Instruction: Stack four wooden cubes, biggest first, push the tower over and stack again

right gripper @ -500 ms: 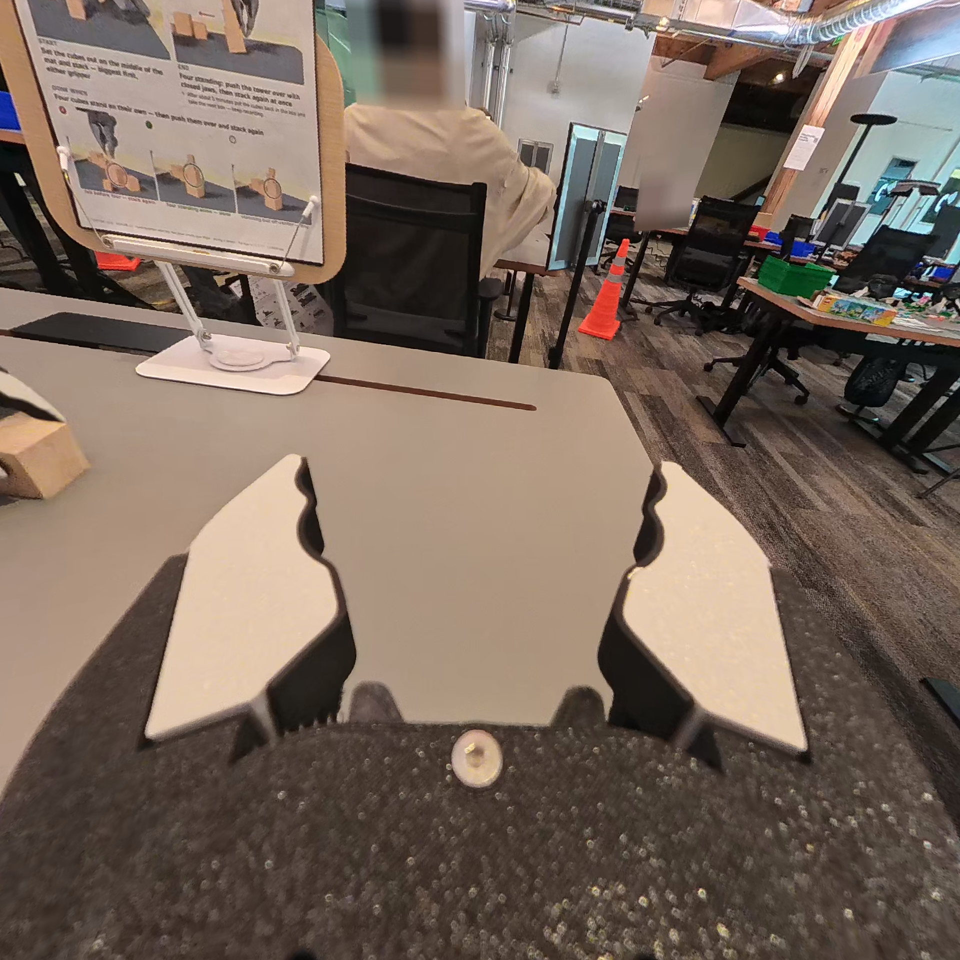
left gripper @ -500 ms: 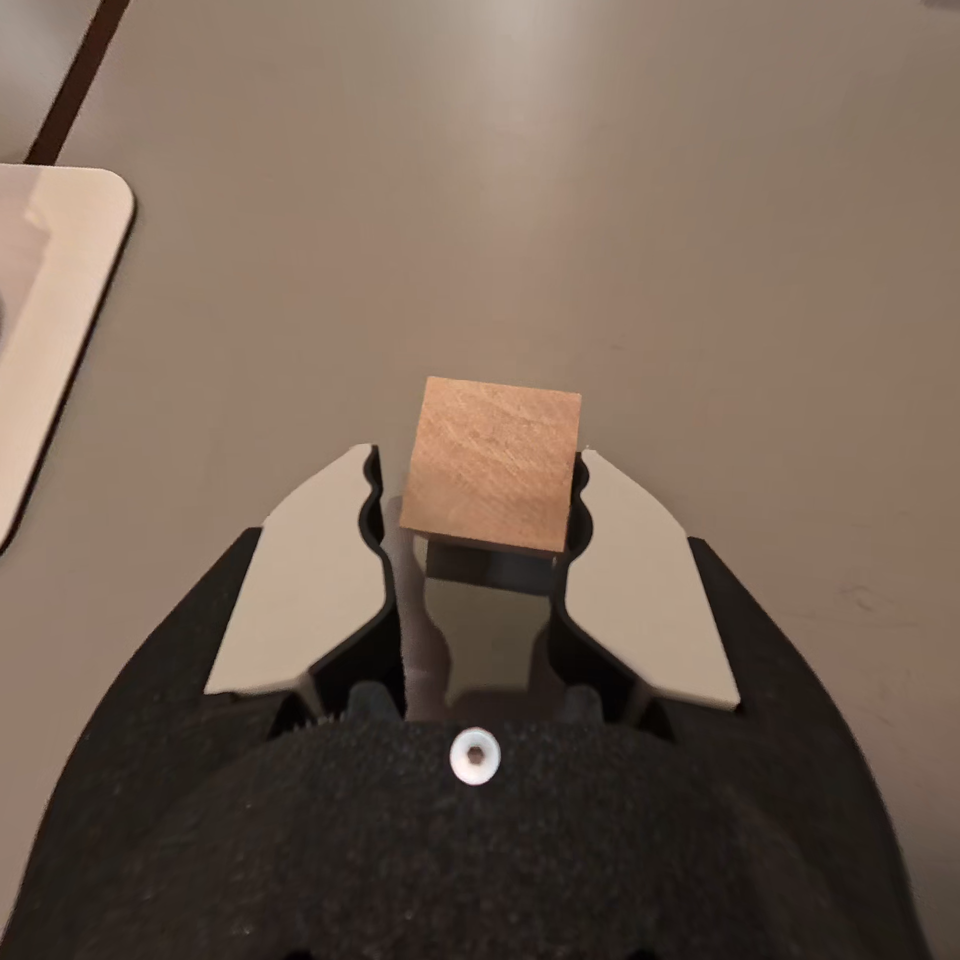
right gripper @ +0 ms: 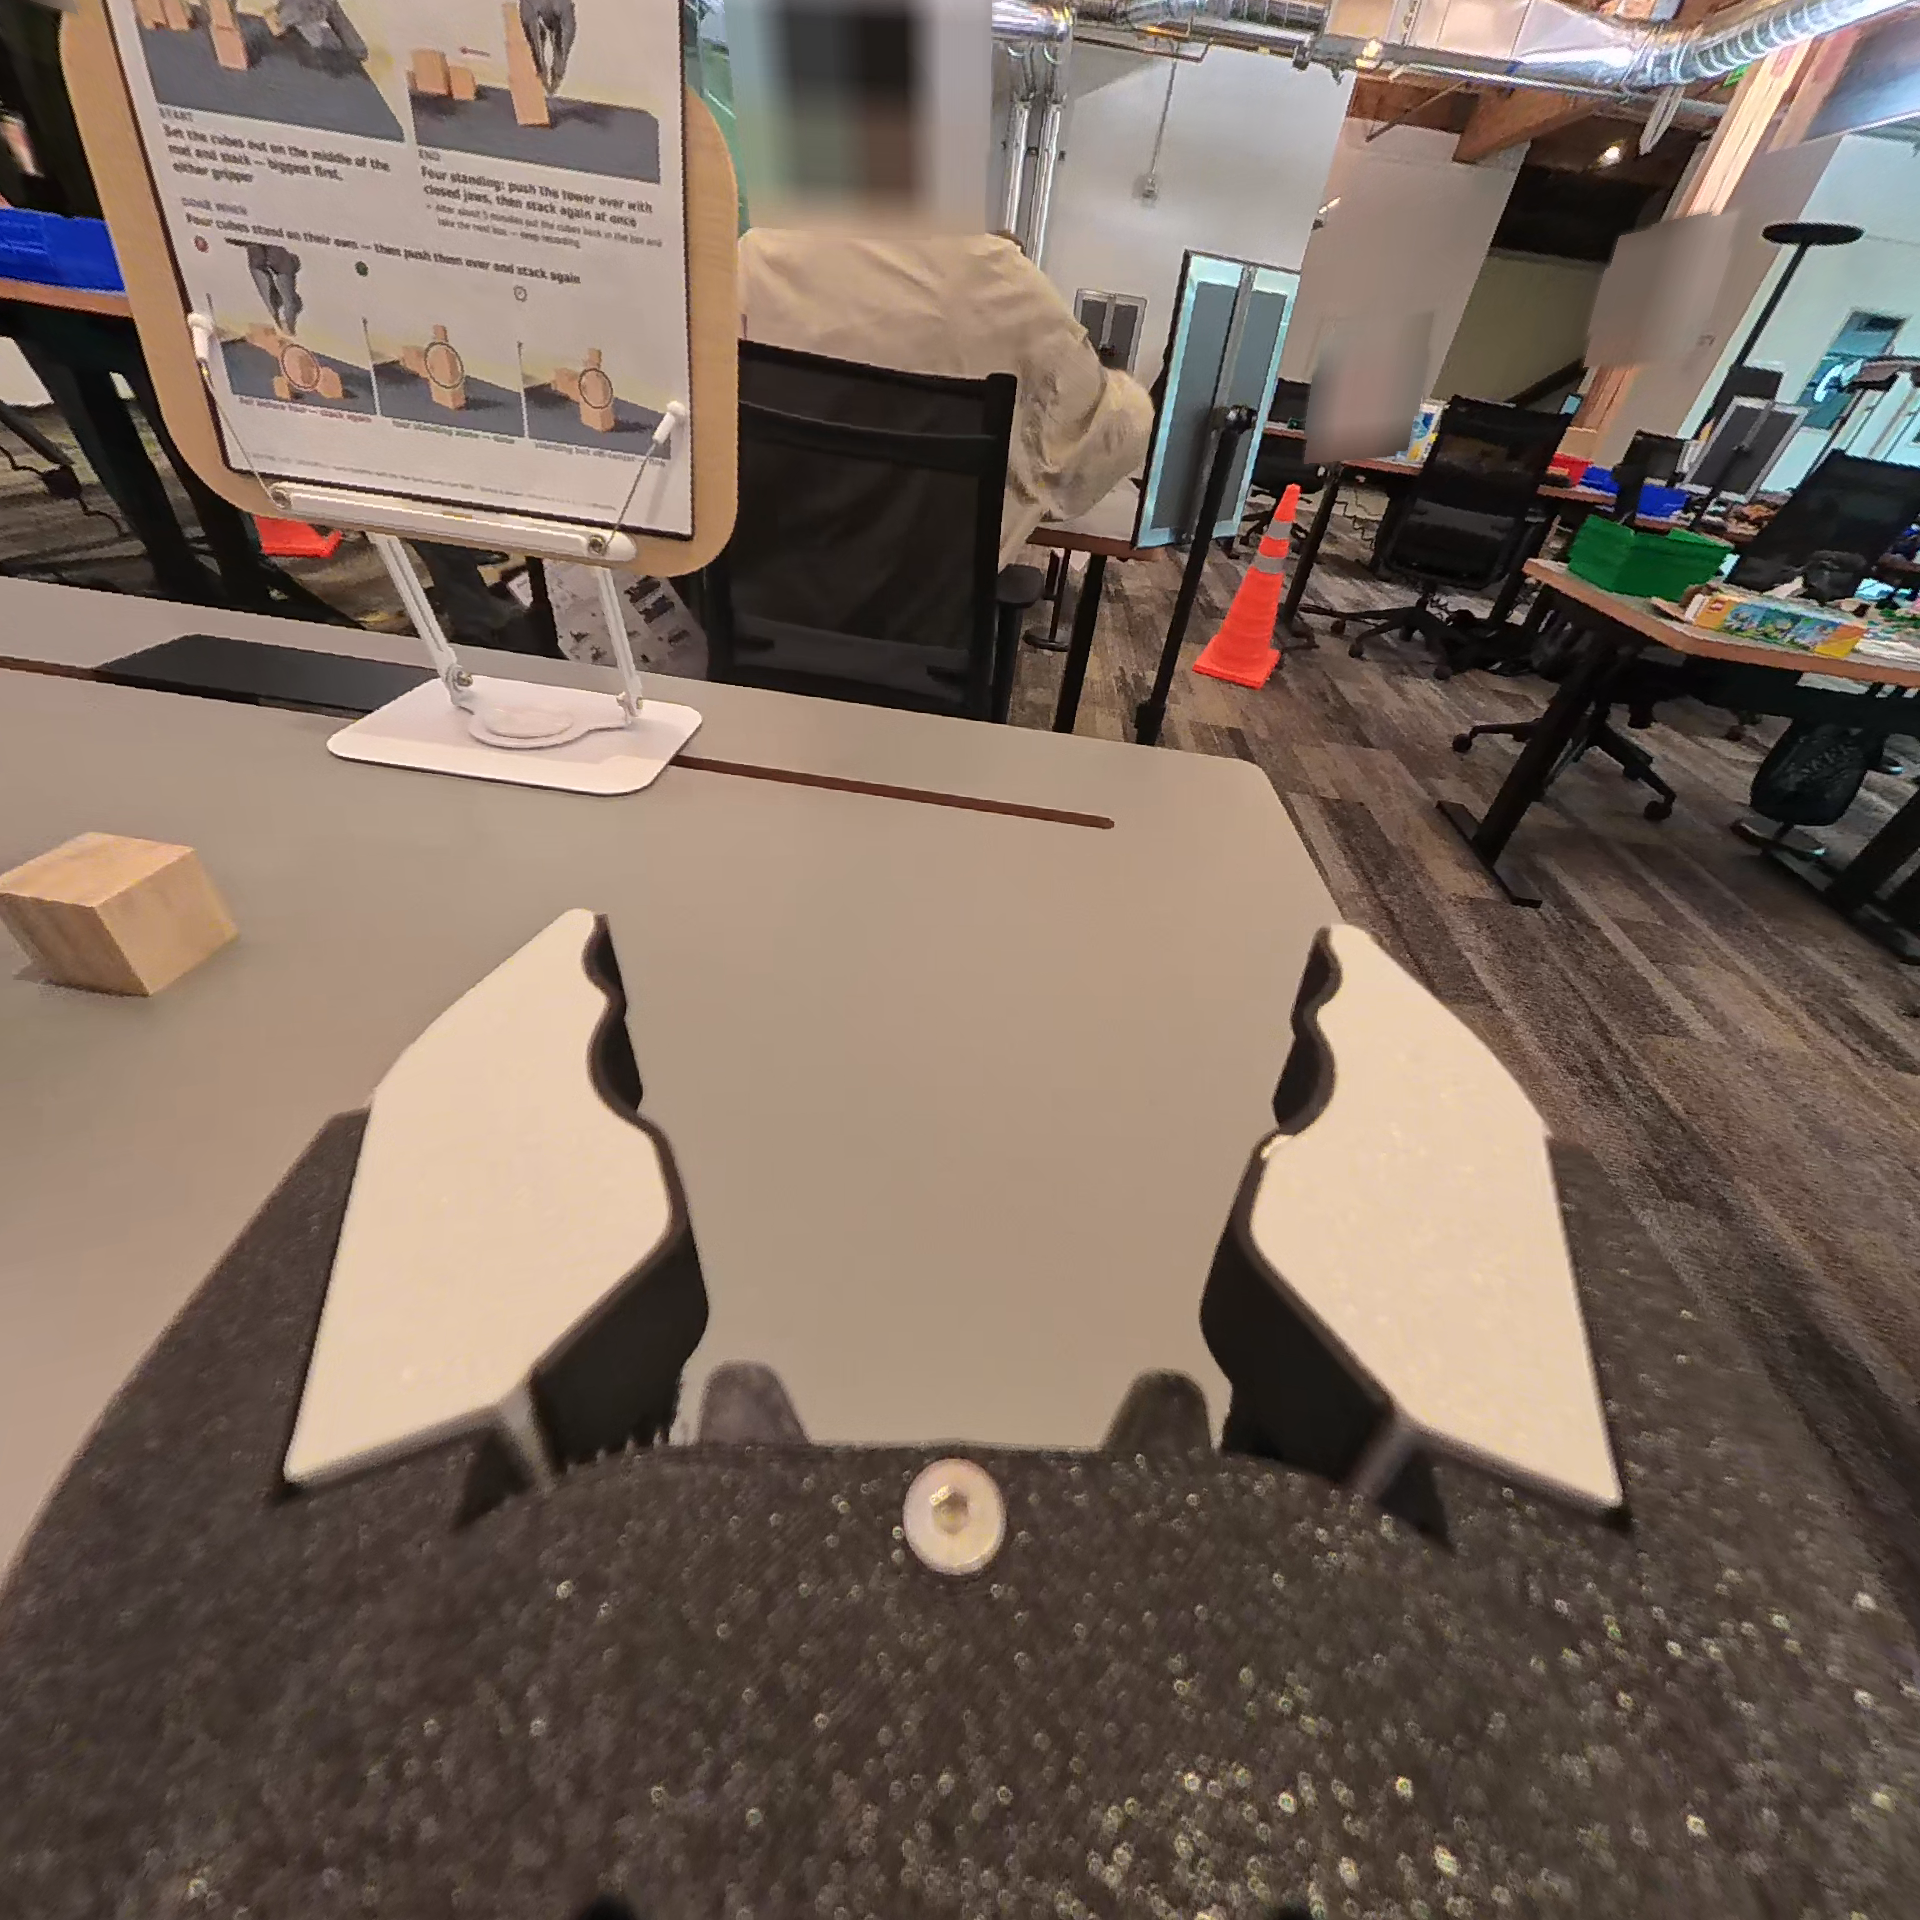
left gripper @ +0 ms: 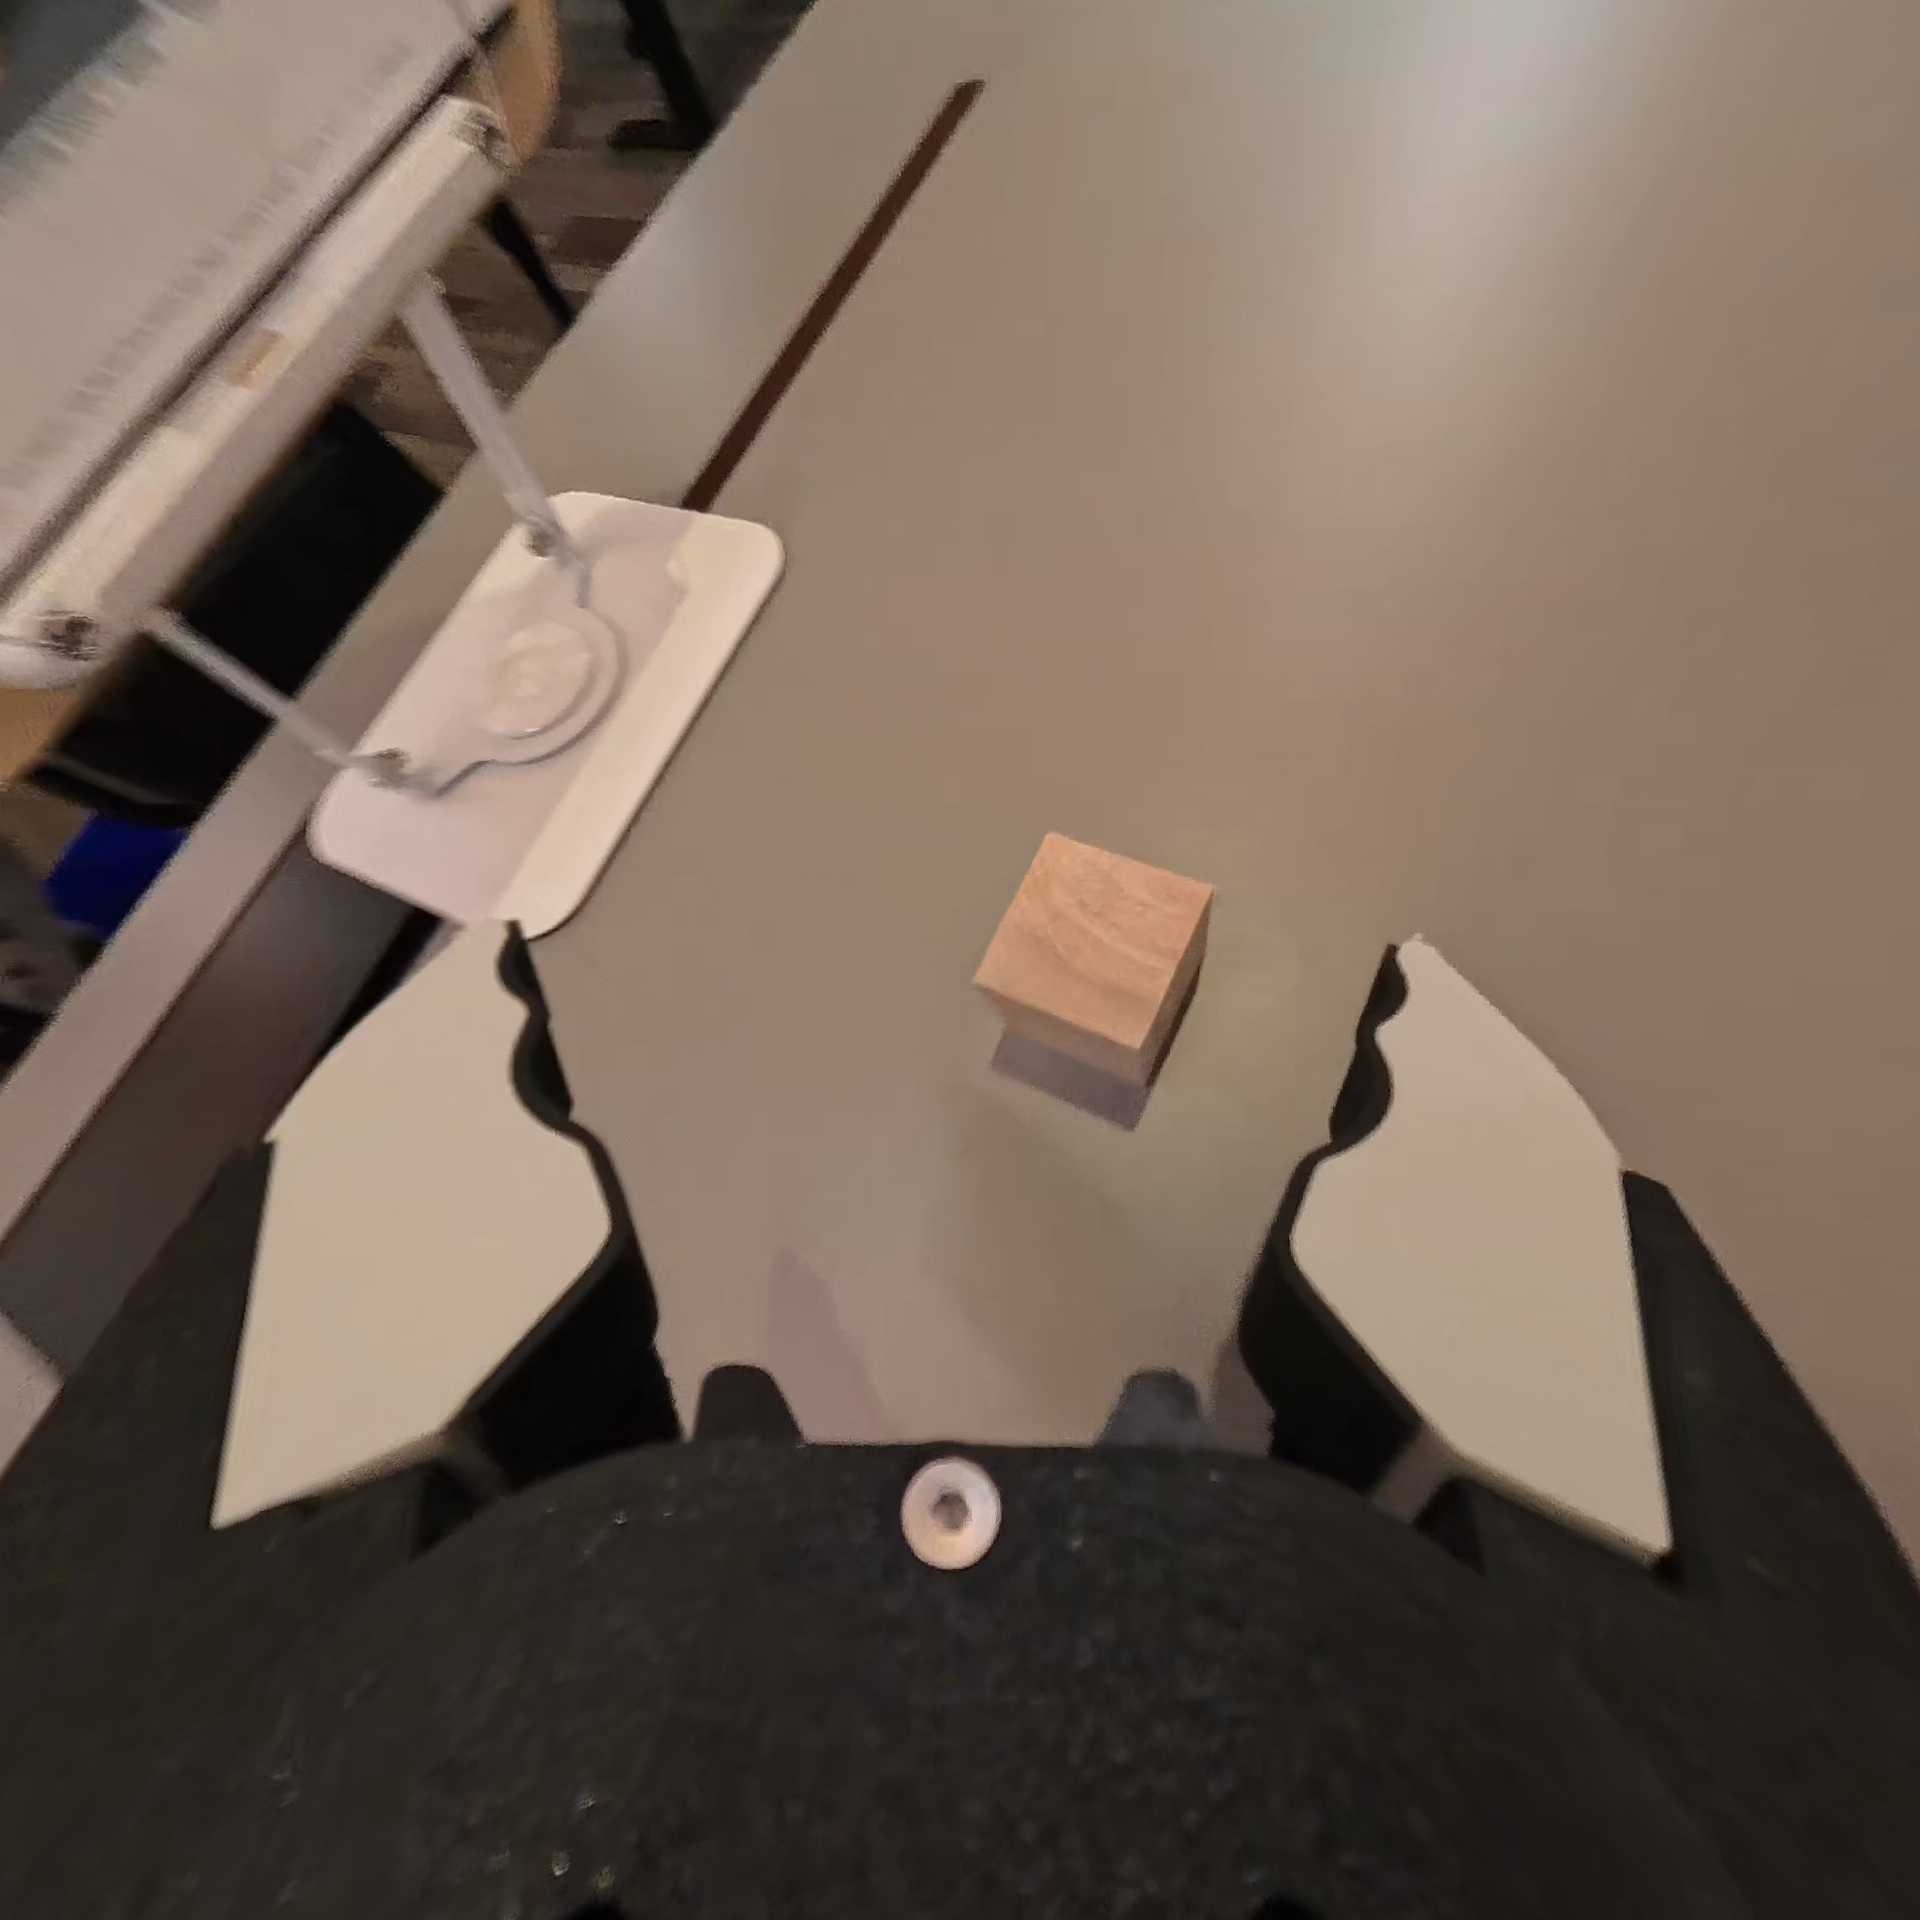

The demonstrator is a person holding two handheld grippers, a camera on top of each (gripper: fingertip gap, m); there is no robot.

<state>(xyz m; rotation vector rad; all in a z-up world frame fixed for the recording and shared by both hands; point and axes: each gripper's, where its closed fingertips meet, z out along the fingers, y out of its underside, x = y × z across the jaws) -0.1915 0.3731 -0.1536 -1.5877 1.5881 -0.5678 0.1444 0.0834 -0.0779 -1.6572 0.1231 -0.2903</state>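
Left tool [left gripper: 951, 1049] gaped wide, nothing between the fingers, held above the grey surface [left gripper: 1455, 520]. Right tool [right gripper: 961, 1023] spread wide too, empty, aimed along the surface toward its far edge. One wooden cube [left gripper: 1096, 971] sat flat on the surface, apart from both tools: ahead of the left tool, nearer its right finger than its left but touching neither; in the right wrist view same cube [right gripper: 109, 914] lay well off to the left of that tool. No other cubes in either view, no stack visible. White stand base [left gripper: 551, 717] parked near the surface's edge, carrying an instruction board [right gripper: 416, 260]; seated person [right gripper: 935, 343] beyond the surface, back turned. Judged as the start of a stack, with this cube probably the base if it was the biggest; could not tell without the rest. Handling guess: solid wood, stiff, fairly light, not fragile, smooth faces a bit slick against flat pads. Best taken on two opposite vertical faces, pads square and around mid-height, not across corners, else likely to twist in the grip. Sat rotated relative to the left tool's finger line, so would need wrist alignment before closing. Left view slightly blurred at the edges.
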